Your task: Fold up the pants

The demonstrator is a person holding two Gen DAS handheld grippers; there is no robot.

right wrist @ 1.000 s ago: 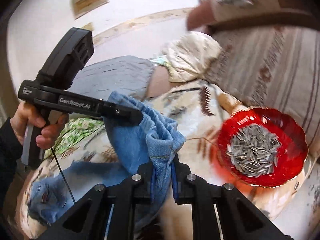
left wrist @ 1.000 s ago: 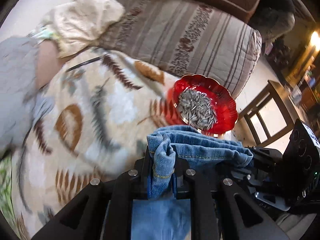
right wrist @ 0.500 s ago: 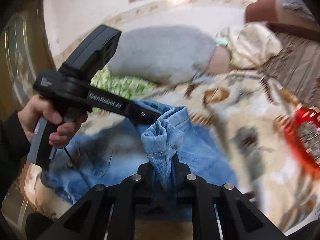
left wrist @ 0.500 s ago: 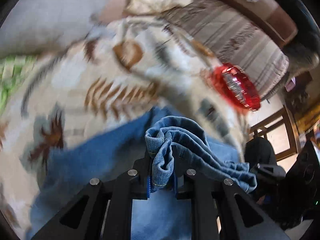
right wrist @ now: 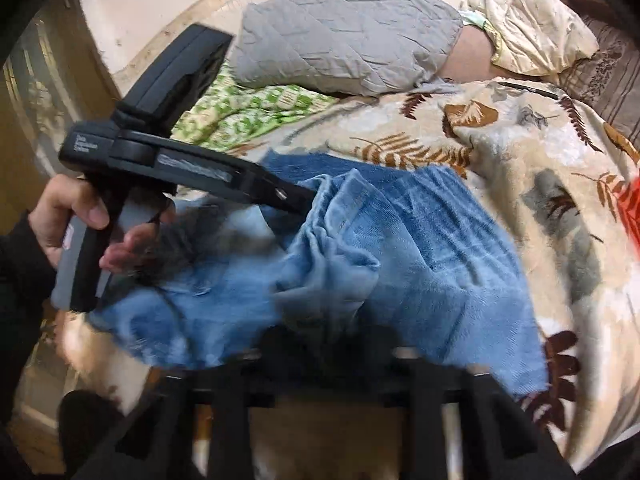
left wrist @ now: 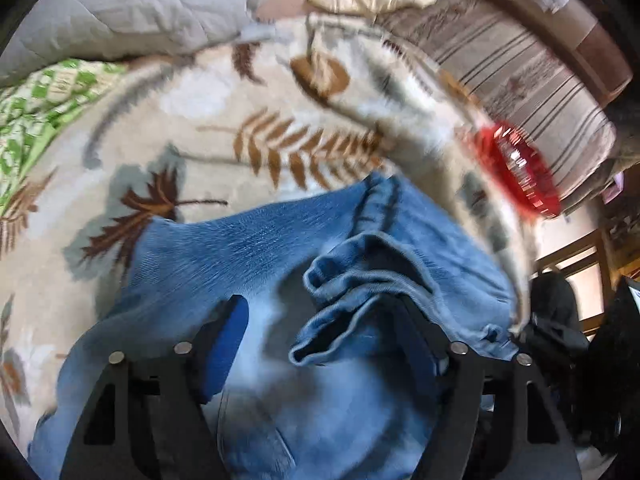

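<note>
Blue jeans [left wrist: 256,264] lie folded over on a leaf-patterned blanket [left wrist: 224,120]. In the left wrist view my left gripper [left wrist: 324,332] has its jaws opening wide, and the bunched hem [left wrist: 352,300] rests loose between them, leaning on the right finger [left wrist: 416,332]. The right wrist view shows the same jeans [right wrist: 432,256] with a crumpled hem [right wrist: 332,240] just ahead of my right gripper [right wrist: 332,344]. Its jaws are blurred, opening and apart, with no pad pressing the cloth. The left gripper [right wrist: 298,200], held by a hand [right wrist: 76,216], touches the fold from the left.
A red bowl [left wrist: 520,172] sits on the blanket to the right of the jeans, its edge [right wrist: 630,208] also in the right wrist view. A grey pillow [right wrist: 344,36], green checked cloth [right wrist: 248,112] and striped cushion [left wrist: 520,68] lie behind. A wooden chair [left wrist: 576,256] stands right.
Both grippers came down with the pinched hem and laid it over the lower part of the jeans. Both jaws then opened and let go of the hem.
</note>
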